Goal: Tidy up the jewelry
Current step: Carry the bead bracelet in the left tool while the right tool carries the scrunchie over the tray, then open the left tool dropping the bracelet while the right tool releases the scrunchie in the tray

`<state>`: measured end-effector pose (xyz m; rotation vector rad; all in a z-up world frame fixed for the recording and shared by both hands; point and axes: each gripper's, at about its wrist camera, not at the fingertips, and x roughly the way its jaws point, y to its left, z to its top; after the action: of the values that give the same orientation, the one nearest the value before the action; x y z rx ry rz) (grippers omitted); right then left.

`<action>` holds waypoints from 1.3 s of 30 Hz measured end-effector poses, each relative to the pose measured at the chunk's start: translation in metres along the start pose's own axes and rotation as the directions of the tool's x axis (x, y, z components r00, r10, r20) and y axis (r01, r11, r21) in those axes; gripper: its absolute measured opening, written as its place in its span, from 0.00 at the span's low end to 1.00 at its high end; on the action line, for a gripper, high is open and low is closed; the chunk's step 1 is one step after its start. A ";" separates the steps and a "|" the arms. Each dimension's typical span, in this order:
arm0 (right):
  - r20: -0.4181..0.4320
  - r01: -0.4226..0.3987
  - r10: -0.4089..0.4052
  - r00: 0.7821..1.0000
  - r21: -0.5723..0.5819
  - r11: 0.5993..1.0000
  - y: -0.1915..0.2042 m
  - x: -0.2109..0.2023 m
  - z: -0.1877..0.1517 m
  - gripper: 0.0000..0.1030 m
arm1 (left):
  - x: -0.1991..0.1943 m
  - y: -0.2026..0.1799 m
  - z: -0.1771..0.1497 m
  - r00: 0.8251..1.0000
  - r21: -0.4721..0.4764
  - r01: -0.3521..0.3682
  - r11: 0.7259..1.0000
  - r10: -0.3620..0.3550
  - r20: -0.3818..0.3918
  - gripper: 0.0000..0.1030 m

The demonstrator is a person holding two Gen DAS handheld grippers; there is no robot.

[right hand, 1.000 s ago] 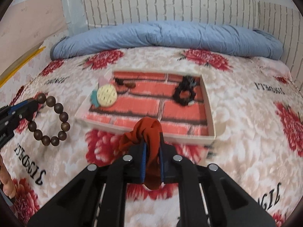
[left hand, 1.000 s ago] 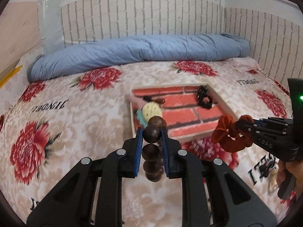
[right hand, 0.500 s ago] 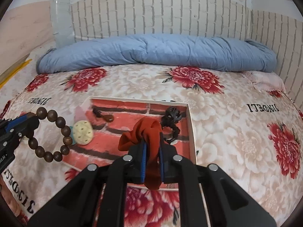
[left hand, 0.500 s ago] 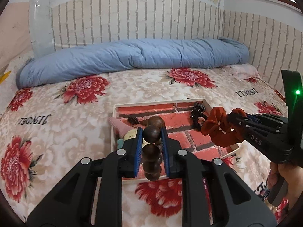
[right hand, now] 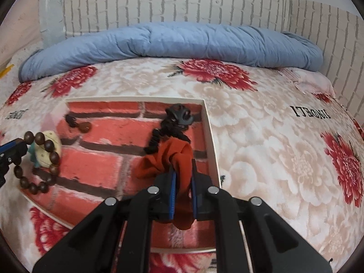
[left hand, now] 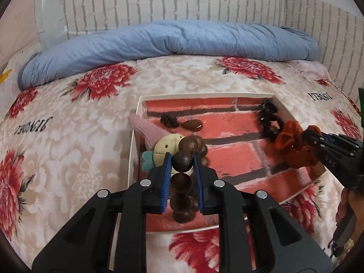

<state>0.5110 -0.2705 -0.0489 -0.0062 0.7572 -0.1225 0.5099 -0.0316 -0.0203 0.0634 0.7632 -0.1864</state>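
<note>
My left gripper [left hand: 182, 166] pinched one wooden bead bracelet [right hand: 38, 161] over the tray's [right hand: 210, 134] near left corner, and my right gripper [right hand: 182, 182] clamped one rust scrunchie [right hand: 168, 159] above its right side. Neither was set down yet, so I judged two placements remained. Four pieces already lay inside: a cream charm [left hand: 166, 144], a pink piece [left hand: 147, 130], a brown pendant [left hand: 192, 125], and, farthest, a black hair tie [right hand: 175, 118].

One wooden bead bracelet [right hand: 38, 159], one rust-red scrunchie [right hand: 169, 159], one black hair tie [right hand: 173, 125], one brown pendant [left hand: 192, 125] and one white-rimmed tray [left hand: 204, 96] are counted.
</note>
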 end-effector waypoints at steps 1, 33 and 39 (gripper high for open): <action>-0.004 0.003 -0.003 1.000 0.001 1.000 0.000 0.004 -0.001 0.11 | 0.006 0.003 -0.001 1.000 -0.010 -0.006 1.000 0.006 -0.007 0.17; -0.045 -0.027 0.027 0.999 0.001 1.000 0.000 0.040 -0.004 0.15 | 0.047 0.009 -0.010 0.995 -0.002 -0.090 0.996 0.089 -0.047 0.23; -0.064 -0.082 0.084 0.994 0.026 0.996 -0.010 0.024 0.001 0.46 | 0.029 0.010 -0.012 0.996 -0.010 -0.082 0.997 0.082 -0.030 0.56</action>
<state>0.5282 -0.2832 -0.0638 0.0518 0.8194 -0.0528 0.5248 -0.0247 -0.0491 0.0863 0.7898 -0.1033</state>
